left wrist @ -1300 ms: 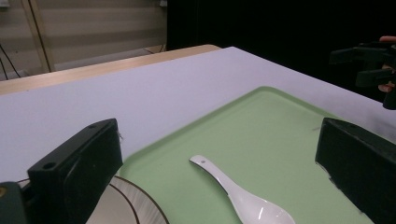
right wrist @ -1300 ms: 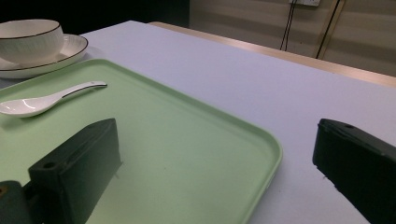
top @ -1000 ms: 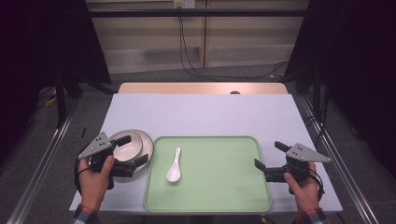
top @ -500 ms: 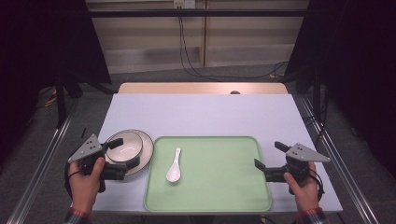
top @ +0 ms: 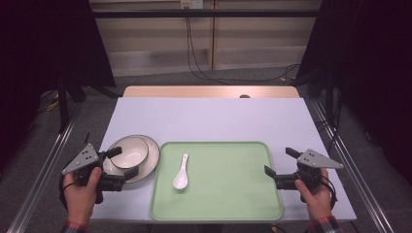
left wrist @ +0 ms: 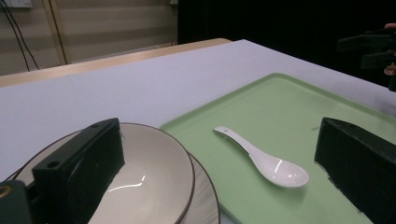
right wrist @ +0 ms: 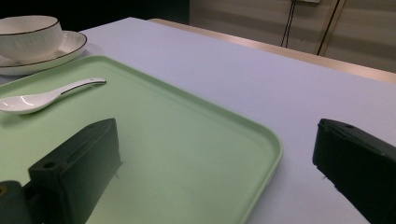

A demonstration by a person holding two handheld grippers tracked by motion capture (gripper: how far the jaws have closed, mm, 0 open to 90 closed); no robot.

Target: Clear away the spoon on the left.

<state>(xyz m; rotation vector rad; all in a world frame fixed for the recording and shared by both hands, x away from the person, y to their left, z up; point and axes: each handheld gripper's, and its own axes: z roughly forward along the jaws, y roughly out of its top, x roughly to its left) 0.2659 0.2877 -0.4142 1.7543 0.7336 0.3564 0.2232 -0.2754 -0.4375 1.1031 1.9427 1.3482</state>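
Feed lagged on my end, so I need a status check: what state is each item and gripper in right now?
bowl: upright, empty, sitting on the plate
plate: flat on the table, left of the tray
spoon: lying on the tray, untouched
tray: flat on the table
left gripper: open, at the bowl
right gripper: open, holding nothing

Pale lilac table [top: 209, 119], bearing a green tray [top: 228, 194] and, just left, a dark-rimmed plate [top: 151, 160].

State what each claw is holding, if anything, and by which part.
Nothing is held. The left claw is open with one jaw over the bowl; the right claw is open at the tray's edge.
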